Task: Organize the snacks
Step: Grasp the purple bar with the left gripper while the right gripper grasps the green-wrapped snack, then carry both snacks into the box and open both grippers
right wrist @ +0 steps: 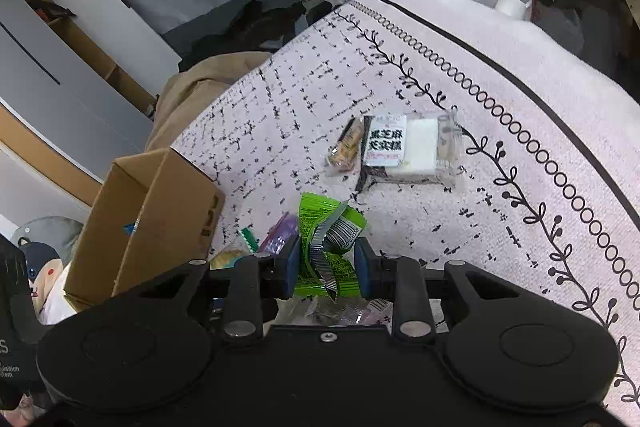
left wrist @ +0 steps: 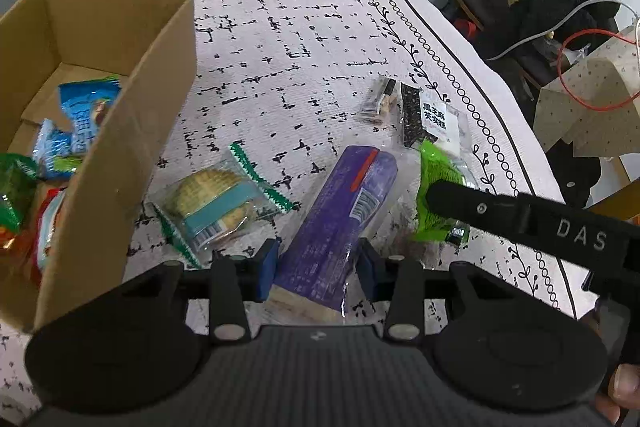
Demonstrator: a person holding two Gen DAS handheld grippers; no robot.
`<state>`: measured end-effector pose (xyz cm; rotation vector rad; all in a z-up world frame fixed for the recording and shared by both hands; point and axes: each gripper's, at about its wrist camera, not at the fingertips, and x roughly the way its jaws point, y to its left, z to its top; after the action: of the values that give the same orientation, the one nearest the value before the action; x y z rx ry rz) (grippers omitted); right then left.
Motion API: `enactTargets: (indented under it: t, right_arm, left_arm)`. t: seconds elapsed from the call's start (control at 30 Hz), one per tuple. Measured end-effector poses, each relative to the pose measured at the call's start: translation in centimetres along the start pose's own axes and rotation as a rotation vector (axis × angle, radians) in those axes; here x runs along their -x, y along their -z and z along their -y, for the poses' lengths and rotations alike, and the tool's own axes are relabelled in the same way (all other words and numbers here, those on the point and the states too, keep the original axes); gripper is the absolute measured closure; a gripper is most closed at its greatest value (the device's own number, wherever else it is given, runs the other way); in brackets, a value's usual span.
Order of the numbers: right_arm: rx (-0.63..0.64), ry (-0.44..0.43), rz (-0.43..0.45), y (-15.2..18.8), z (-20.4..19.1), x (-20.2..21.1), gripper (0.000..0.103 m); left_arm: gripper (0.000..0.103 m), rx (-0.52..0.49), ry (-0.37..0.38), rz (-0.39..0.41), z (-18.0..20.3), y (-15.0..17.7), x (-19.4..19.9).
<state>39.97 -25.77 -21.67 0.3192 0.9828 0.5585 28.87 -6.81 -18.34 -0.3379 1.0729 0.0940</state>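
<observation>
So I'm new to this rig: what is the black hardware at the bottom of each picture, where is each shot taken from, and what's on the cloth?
No robot here: a person holds two claws, each with a camera looking along its fingers. In the left view, the left claw straddles a purple pack, seemingly unclamped. In the right view, the right claw pinches a green packet. A cookie pack, a sesame bar and a small snack lie on the patterned cloth. The box already holds several snacks.
</observation>
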Motion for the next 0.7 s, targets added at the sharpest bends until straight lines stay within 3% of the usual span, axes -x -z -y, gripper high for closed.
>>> enactTargets:
  t: [0.7]
  right_arm:
    - [0.08, -0.115, 0.16, -0.8, -4.3, 4.0, 0.075]
  left_arm:
    - [0.063, 0.029, -0.045, 0.169, -1.6, -1.8, 9.2]
